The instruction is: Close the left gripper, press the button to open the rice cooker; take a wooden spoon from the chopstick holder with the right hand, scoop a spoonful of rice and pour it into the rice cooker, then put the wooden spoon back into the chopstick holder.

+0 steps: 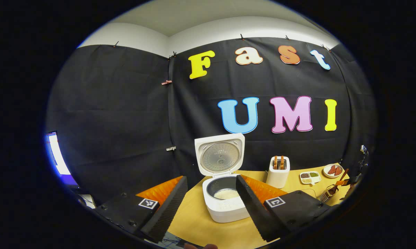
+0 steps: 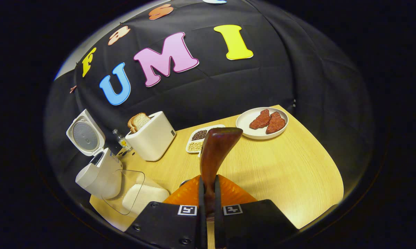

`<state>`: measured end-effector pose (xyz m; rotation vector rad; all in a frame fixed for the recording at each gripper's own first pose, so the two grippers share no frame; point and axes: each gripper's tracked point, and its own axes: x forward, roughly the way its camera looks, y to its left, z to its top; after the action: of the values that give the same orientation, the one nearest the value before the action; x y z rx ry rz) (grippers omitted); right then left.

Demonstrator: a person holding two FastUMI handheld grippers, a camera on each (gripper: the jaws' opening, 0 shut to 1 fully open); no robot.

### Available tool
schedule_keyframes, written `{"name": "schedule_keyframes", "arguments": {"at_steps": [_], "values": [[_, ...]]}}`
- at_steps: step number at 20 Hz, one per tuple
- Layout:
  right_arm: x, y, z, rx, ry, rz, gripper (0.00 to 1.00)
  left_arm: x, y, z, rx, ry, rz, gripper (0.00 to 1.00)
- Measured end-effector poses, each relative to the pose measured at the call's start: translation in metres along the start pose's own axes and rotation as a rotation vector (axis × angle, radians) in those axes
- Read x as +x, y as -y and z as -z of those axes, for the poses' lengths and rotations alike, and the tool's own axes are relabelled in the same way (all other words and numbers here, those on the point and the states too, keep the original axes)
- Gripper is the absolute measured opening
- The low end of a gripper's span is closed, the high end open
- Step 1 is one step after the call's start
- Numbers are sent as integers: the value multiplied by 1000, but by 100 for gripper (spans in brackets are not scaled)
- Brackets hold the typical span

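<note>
The white rice cooker (image 1: 225,207) stands open on the table with its lid (image 1: 219,155) upright and white rice in the pot. My left gripper (image 1: 211,178) is open, its fingers spread wide, and the cooker shows between them, a little beyond the tips. My right gripper (image 2: 208,183) is shut on the handle of the wooden spoon (image 2: 216,143), which points up and forward above the table. No rice shows on the spoon's visible face. To that gripper's left are the cooker (image 2: 97,174) and a clear tub of rice (image 2: 138,197). A wire chopstick holder (image 1: 327,194) stands far right.
A white toaster (image 2: 152,136) with bread stands behind the rice tub, and a small bottle (image 2: 119,138) is beside it. A divided tray of beans (image 2: 201,138) and a plate of red meat (image 2: 262,122) sit at the back. The wooden table (image 2: 280,180) ends near the right.
</note>
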<state>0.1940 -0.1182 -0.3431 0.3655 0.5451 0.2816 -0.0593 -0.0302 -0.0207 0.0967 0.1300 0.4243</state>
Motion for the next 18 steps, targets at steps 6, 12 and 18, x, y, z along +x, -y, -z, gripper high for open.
{"name": "schedule_keyframes", "arguments": {"at_steps": [6,12,18], "values": [[-25,-13,-55,45,123,-9,9,3,-12,-4,8,32,30,97],[-76,-70,-109,-22,249,-22,9,30,-38,-4,6,63,121,97],[-90,-163,-101,-84,266,-47,9,59,-63,2,2,84,205,97]]}}
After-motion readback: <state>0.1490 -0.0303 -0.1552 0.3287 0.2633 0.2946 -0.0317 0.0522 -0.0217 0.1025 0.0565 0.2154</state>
